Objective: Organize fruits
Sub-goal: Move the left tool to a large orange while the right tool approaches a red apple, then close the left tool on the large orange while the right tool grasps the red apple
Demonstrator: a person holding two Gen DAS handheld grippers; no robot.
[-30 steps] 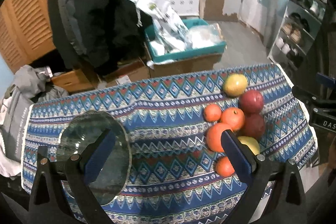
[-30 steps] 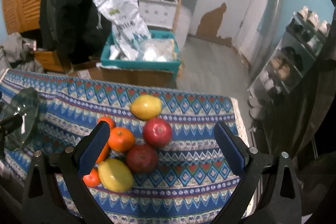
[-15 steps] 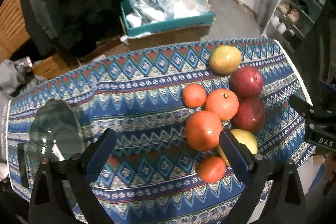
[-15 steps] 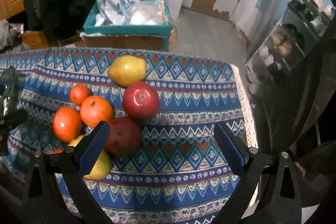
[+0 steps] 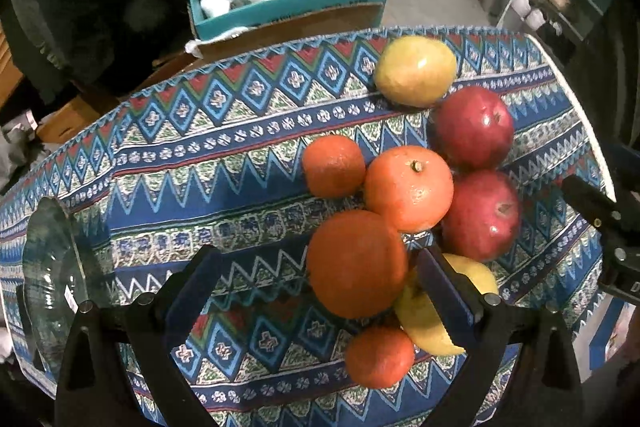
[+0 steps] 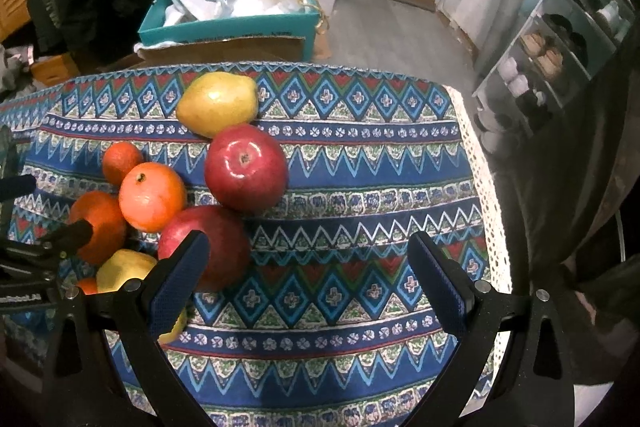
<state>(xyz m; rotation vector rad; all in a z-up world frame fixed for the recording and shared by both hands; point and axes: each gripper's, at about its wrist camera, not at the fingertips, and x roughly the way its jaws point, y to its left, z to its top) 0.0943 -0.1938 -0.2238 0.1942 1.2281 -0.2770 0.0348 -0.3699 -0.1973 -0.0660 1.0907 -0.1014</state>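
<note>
A pile of fruit lies on the patterned tablecloth (image 5: 224, 163): several oranges, two red apples (image 5: 472, 127) (image 5: 480, 215), two yellow pears (image 5: 416, 71) (image 5: 476, 271). A clear glass plate (image 5: 48, 279) sits at the left. My left gripper (image 5: 316, 291) is open, low over the cloth, with the big orange (image 5: 356, 263) between its fingers. My right gripper (image 6: 308, 283) is open over bare cloth; its left finger (image 6: 180, 279) is in front of the near red apple (image 6: 216, 243). The far apple (image 6: 246, 167) and the far pear (image 6: 218, 103) lie beyond it.
A teal box (image 6: 224, 27) with a rice bag and plastic bags stands on cardboard beyond the table's far edge. A shoe rack (image 6: 560, 39) is at the right. The table's right edge has a white lace trim (image 6: 488, 187). Dark clothes hang at the back left.
Both grippers have moved forward and down toward the fruit pile. The left one now has the big orange between its open fingers. The fruit has not moved.
</note>
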